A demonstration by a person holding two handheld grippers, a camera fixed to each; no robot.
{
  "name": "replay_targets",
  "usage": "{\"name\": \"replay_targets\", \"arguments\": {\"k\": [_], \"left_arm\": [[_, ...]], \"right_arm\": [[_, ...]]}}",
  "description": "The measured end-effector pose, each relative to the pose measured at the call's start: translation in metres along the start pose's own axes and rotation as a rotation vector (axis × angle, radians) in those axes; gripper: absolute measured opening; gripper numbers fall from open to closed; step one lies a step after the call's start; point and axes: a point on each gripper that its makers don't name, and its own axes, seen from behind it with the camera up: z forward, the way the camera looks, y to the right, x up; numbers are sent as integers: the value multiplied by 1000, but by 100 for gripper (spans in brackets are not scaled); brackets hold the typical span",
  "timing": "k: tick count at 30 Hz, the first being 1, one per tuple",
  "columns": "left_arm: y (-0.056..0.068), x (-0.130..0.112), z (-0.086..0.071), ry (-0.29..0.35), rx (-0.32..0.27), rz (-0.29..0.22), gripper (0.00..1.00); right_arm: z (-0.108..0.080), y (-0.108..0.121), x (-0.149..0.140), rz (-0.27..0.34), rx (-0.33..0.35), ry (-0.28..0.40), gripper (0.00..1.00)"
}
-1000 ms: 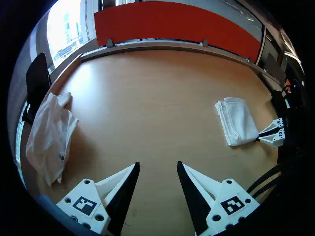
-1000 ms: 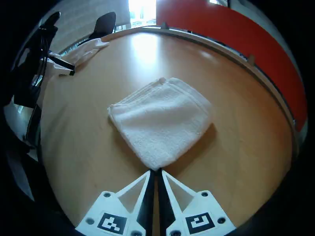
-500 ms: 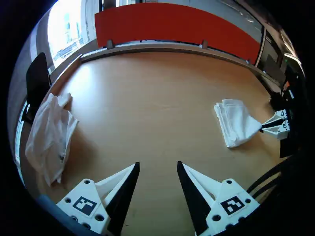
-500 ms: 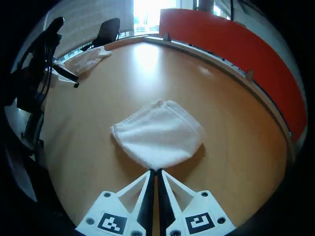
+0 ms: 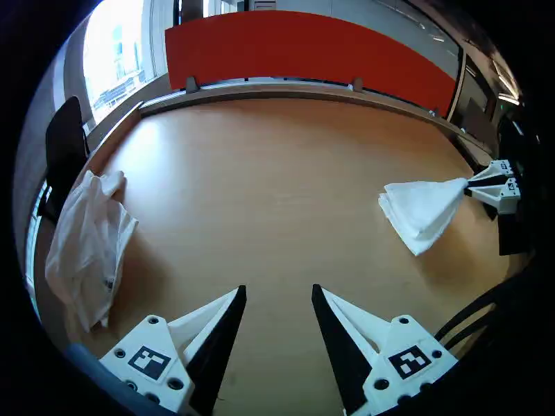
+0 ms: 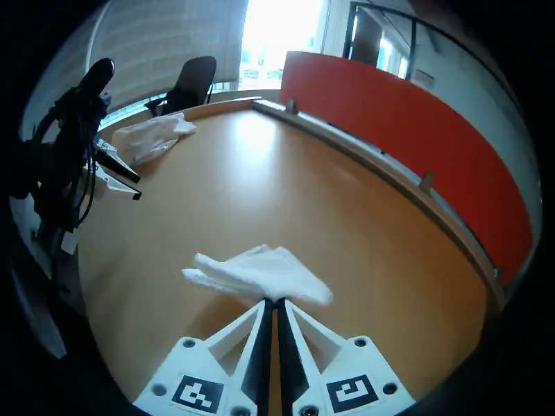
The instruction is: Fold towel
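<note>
Right gripper [image 6: 276,304] clamped on folded towel [image 6: 263,274] corner; left gripper [image 5: 277,290] idle, fingers apart.
Risk: one-corner hold may let the folds fall open.

Smooth wood-grain table [image 5: 277,173], slightly glossy toward its far edge. Soft white terry cloth for the towel [image 5: 420,208], rough nap. Thin crumpled fabric [image 5: 87,236] at the left edge. Matt white plastic on left gripper [image 5: 277,288].
</note>
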Motion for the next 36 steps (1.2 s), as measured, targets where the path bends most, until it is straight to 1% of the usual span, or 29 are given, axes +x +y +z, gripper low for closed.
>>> {"name": "replay_targets", "arguments": {"k": [8, 12, 17, 23, 36], "left_arm": [[2, 5, -4, 16, -2, 3, 69], [4, 8, -6, 23, -5, 3, 69], [7, 10, -7, 31, -9, 4, 69], [9, 12, -7, 37, -16, 6, 69], [10, 14, -10, 45, -23, 16, 69]], "right_arm": [[-22, 21, 48, -53, -38, 78, 5], [-32, 30, 62, -66, -56, 99, 5], [-42, 37, 67, -62, -73, 108, 5], [-50, 46, 66, -51, -94, 108, 4], [-65, 58, 67, -22, -121, 117, 4]]}}
